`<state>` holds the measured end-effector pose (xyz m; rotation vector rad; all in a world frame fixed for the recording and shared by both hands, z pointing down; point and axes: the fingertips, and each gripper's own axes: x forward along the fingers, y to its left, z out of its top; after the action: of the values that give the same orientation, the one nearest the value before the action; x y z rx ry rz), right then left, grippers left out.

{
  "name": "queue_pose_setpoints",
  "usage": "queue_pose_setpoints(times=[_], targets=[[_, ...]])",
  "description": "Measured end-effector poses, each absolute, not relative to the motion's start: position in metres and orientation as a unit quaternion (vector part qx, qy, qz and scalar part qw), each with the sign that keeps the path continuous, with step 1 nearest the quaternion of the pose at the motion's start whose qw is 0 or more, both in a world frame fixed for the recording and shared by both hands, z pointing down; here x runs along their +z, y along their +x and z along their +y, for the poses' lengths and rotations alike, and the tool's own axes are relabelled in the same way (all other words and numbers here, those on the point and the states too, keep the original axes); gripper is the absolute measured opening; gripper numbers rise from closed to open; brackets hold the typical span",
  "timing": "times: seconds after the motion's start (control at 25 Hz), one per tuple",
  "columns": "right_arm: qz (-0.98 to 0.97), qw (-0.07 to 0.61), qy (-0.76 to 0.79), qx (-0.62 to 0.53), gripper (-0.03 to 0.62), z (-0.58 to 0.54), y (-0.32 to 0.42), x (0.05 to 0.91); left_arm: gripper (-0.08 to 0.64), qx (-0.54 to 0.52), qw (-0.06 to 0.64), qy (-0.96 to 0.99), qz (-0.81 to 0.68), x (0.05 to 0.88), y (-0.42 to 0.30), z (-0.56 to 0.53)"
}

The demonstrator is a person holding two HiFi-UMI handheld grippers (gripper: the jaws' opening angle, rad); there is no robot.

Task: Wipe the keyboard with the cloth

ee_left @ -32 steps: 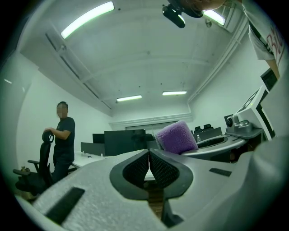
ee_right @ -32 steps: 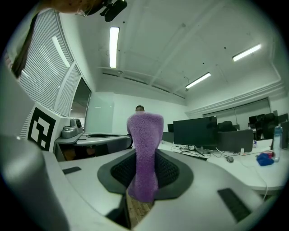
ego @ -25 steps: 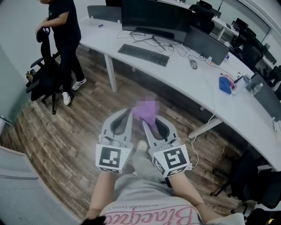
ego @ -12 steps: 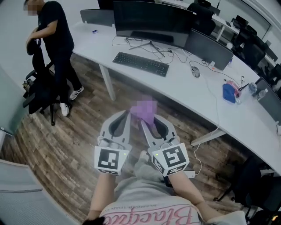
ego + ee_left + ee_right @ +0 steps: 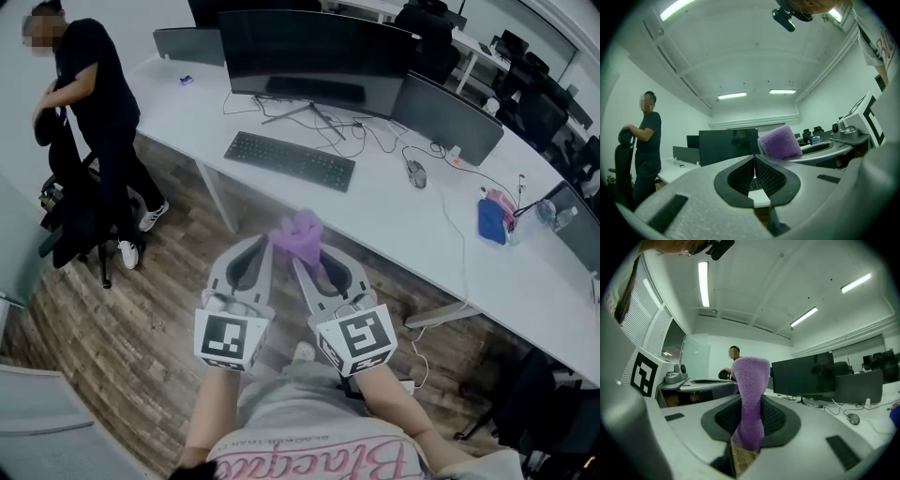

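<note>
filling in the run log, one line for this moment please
right tool: shut on cloth | left tool: shut, empty | keyboard: on desk, not yet wiped

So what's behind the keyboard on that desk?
Behind the keyboard stands a wide dark monitor on its stand, with loose cables trailing over the desk. The monitor covers whatever lies behind it.

1 keyboard (image 5: pixel 289 160), 1 cloth (image 5: pixel 300 232), 2 grippers (image 5: pixel 263 246) (image 5: pixel 303 264)

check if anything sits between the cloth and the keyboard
Nothing visible does. The cloth, clamped in the right gripper, is short of the desk; the keyboard lies uncovered ahead, only bare desktop before it.
</note>
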<state>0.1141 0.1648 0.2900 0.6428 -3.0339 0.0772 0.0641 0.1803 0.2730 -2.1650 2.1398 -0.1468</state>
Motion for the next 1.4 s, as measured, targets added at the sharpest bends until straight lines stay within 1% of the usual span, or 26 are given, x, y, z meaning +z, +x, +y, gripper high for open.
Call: queue_pose_setpoints(times=[0.72,0.88,1.12,1.4], targets=[[-0.976,0.028,0.215,0.033,0.087,0.089,0.083,0.307,0.008,-0.049,0.029,-0.707,0.705,0.291,0.029,0.101],[-0.974,0.028,0.225,0.031,0.087,0.071,0.075,0.309,0.007,-0.05,0.038,-0.714,0.697,0.29,0.019,0.082],[-0.968,0.023,0.247,0.036,0.087,0.039,0.054,0.311,0.007,-0.056,0.038,-0.729,0.681,0.294,-0.005,0.049],[-0.958,0.022,0.282,0.045,0.087,-0.005,0.003,0.315,0.006,-0.067,0.042,-0.753,0.653,0.298,-0.057,0.0]])
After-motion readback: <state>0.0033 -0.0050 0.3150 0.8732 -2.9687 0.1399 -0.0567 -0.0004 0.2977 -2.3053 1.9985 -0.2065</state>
